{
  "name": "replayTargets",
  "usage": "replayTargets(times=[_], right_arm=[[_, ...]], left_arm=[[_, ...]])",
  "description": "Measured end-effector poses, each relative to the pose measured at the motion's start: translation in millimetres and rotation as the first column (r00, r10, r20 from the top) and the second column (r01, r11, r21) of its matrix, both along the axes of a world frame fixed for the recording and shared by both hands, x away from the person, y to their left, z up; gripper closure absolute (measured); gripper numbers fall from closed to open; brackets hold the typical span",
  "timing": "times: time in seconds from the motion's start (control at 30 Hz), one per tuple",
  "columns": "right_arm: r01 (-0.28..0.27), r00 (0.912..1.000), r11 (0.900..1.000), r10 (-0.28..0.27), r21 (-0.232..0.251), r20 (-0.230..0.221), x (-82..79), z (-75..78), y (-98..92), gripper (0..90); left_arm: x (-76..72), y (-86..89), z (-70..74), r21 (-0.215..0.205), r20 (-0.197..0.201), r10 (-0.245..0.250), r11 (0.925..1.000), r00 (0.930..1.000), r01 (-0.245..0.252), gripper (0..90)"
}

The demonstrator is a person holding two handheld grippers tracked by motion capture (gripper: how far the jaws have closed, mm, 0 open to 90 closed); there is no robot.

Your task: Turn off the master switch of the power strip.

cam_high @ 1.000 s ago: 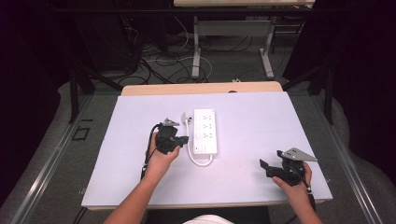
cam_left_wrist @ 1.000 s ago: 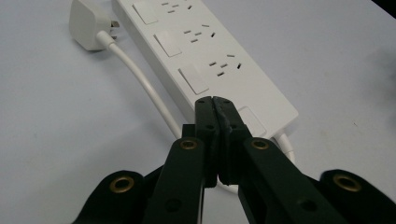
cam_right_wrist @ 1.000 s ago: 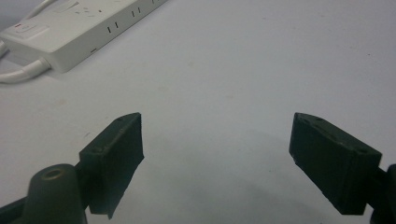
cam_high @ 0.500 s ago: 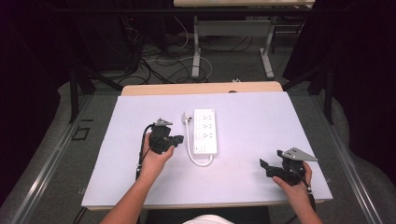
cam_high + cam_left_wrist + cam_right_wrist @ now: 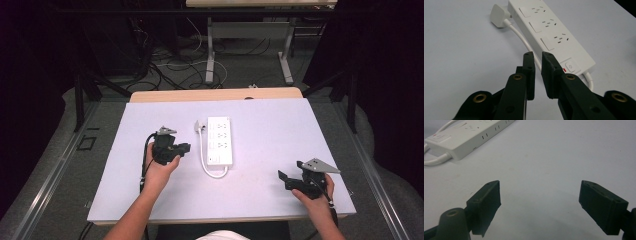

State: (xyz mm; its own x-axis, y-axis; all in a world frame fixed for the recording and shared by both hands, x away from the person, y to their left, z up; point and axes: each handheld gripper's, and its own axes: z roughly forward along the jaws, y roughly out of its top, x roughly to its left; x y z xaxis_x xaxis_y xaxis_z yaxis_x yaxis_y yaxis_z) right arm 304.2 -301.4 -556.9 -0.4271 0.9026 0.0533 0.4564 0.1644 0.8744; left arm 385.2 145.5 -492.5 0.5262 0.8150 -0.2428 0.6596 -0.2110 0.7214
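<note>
A white power strip (image 5: 220, 140) lies lengthwise at the middle of the table, its power button at the near end. Its short white cable (image 5: 207, 165) loops from the near end back to a white plug (image 5: 199, 127) beside the far end. My left gripper (image 5: 186, 148) sits just left of the strip and points at it. In the left gripper view the jaws (image 5: 537, 56) stand a narrow gap apart, having just been opening, with nothing between them; beyond them lie the strip (image 5: 549, 32) and plug (image 5: 499, 15). My right gripper (image 5: 282, 180) rests open near the front right corner, holding nothing (image 5: 541, 195).
The pale lilac table top (image 5: 280, 125) has a wooden strip along its far edge. Beyond it are a table frame's legs and loose cables on the floor (image 5: 165, 65). In the right gripper view the strip (image 5: 466, 135) lies far off at the upper left.
My left hand has drawn the gripper a little to the left, away from the power strip. The right hand and gripper have stayed where they were.
</note>
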Motion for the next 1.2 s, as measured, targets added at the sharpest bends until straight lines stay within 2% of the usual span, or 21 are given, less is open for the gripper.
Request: replayTargets(times=[0.37, 0.43, 0.47, 0.63, 0.67, 0.7, 0.83, 0.87, 1.1, 1.13, 1.2], right_arm=[[0.008, 1.0, 1.0, -0.008, 0.008, -0.001, -0.8, 0.0, 0.0, 17.1], [0.016, 0.9995, 1.0, -0.017, 0.016, 0.028, 0.4, -1.4, 0.7, 17.1], [0.008, 0.9999, 1.0, -0.008, 0.004, 0.009, -0.8, 0.4, -0.7, 17.1], [0.01, 0.9999, 1.0, -0.01, 0.004, 0.008, -0.9, 0.2, -0.7, 17.2], [0.017, 0.9994, 1.0, -0.018, 0.014, 0.03, 0.2, -1.3, 0.4, 17.2], [0.009, 0.9999, 1.0, -0.009, -0.004, -0.006, -1.6, 1.1, -1.3, 17.1], [0.01, 0.9999, 1.0, -0.01, 0.001, -0.003, -1.2, 0.5, -0.9, 17.1], [0.01, 1.0, 1.0, -0.01, 0.001, -0.001, -1.1, 0.5, -0.9, 17.2], [0.011, 0.9999, 1.0, -0.012, 0.006, 0.009, -0.8, 0.0, -0.1, 17.1], [0.01, 0.9999, 1.0, -0.01, 0.003, -0.004, -1.4, 0.7, -0.4, 17.1], [0.011, 0.9999, 1.0, -0.011, 0.003, -0.001, -1.2, 0.5, -0.8, 17.1]], left_arm=[[-2.9, 12.8, -2.5, 0.007, -0.01, 0.024, 0.9997, 0.9997, -0.024, 74.5], [-3.4, 16.4, -3.4, 0.003, -0.005, 0.038, 0.9993, 0.9993, -0.038, 73.8], [-3.9, 18.6, -3.5, 0.002, -0.008, 0.043, 0.9991, 0.9991, -0.043, 73.2], [-7.3, 29.9, -5.0, 0.0, -0.004, 0.056, 0.9985, 0.9984, -0.056, 68.9], [-8.2, 31.8, -5.6, 0.003, -0.003, 0.061, 0.9982, 0.9982, -0.061, 68.1], [-9.4, 33.7, -6.0, 0.002, -0.004, 0.067, 0.9978, 0.9978, -0.067, 67.8], [-13.0, 41.1, -5.9, 0.004, -0.003, 0.074, 0.9973, 0.9973, -0.074, 65.2], [-13.8, 42.6, -6.3, 0.005, 0.014, 0.083, 0.9965, 0.9965, -0.083, 64.5], [-18.8, 50.6, -4.5, -0.003, 0.036, 0.106, 0.9944, 0.9938, -0.105, 58.3], [-19.3, 51.7, -4.7, -0.004, 0.042, 0.105, 0.9945, 0.9936, -0.105, 56.9], [-20.4, 53.7, -4.5, -0.01, 0.041, 0.112, 0.9937, 0.9929, -0.112, 55.7]])
